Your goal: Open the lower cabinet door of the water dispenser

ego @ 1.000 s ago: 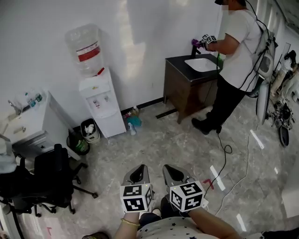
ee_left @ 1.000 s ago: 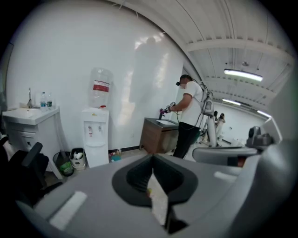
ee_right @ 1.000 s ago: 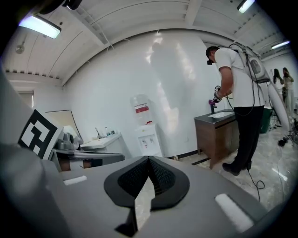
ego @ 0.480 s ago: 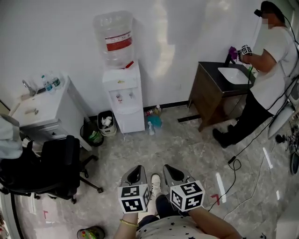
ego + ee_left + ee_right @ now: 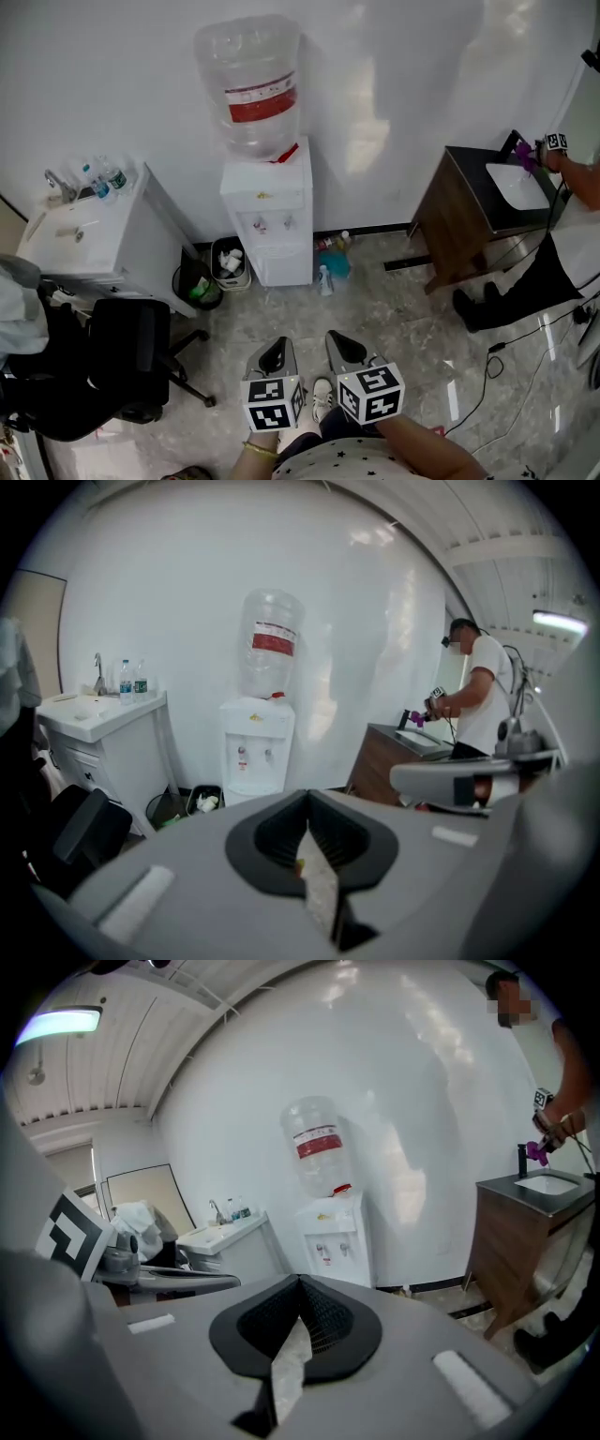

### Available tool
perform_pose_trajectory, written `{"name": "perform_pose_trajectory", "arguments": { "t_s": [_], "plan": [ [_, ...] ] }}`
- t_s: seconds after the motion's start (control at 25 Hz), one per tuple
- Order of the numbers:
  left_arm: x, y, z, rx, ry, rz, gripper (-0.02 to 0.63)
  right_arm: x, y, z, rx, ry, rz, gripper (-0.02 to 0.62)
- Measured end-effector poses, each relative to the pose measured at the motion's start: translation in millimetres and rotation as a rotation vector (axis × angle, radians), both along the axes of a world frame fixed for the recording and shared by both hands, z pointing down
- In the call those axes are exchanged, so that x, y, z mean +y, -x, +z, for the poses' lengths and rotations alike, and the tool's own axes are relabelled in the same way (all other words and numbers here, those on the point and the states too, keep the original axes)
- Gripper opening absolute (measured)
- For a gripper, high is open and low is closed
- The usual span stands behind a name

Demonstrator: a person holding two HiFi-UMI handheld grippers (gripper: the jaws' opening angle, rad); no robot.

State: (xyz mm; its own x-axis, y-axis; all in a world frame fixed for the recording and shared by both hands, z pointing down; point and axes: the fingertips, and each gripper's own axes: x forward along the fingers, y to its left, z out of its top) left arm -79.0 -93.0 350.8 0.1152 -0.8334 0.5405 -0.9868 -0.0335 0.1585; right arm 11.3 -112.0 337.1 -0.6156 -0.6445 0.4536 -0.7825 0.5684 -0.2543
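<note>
You are holding both grippers side by side just in front of your body, their marker cubes facing up at you. The left gripper (image 5: 274, 351) is keeping its jaws together with nothing between them, and the right gripper (image 5: 346, 345) is doing the same, jaws shut and empty. Neither one is touching anything; pale marble floor (image 5: 375, 300) is lying under and ahead of the tips.

Off to the left of the left gripper, a black office chair (image 5: 127, 347) is standing near you. Further out on that side, a white sink cabinet (image 5: 94, 239) is carrying a tap and a few small bottles.

Straight ahead of both grippers, well apart from them, the water dispenser (image 5: 269, 220) is standing upright against the white wall, with a clear bottle (image 5: 251, 84) with a red label sitting upside down on top. Its lower cabinet door (image 5: 281, 266) is facing you below the two taps and is looking shut. Two small bins (image 5: 228, 262) are sitting just left of the dispenser's base, and a blue spray bottle (image 5: 332, 262) and small clutter just right of it.

Far to the right of the right gripper, another person (image 5: 525, 286) is working at a dark brown vanity (image 5: 464, 211) with a white basin.
</note>
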Motion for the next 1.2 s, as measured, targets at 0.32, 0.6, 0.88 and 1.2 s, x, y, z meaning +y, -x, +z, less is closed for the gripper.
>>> {"name": "perform_pose_trajectory", "arguments": {
  "t_s": [0.32,0.6,0.88,1.2],
  "plan": [
    [-87.9,23.9,44.5,0.033,0.089,-0.048,0.008,-99.9,18.8,42.4,0.034,0.075,0.007,-0.002],
    [-146.5,51.9,118.9,0.037,0.169,-0.054,0.008,-160.0,49.1,117.3,0.089,0.153,-0.006,-0.002],
    [-195.7,80.4,281.6,0.049,0.304,-0.040,0.008,-234.2,74.0,273.7,0.142,0.216,0.031,-0.002],
    [-224.0,87.6,451.6,0.111,0.394,-0.012,0.008,-342.4,97.2,468.1,0.227,0.117,0.006,0.132]
  ]
}}
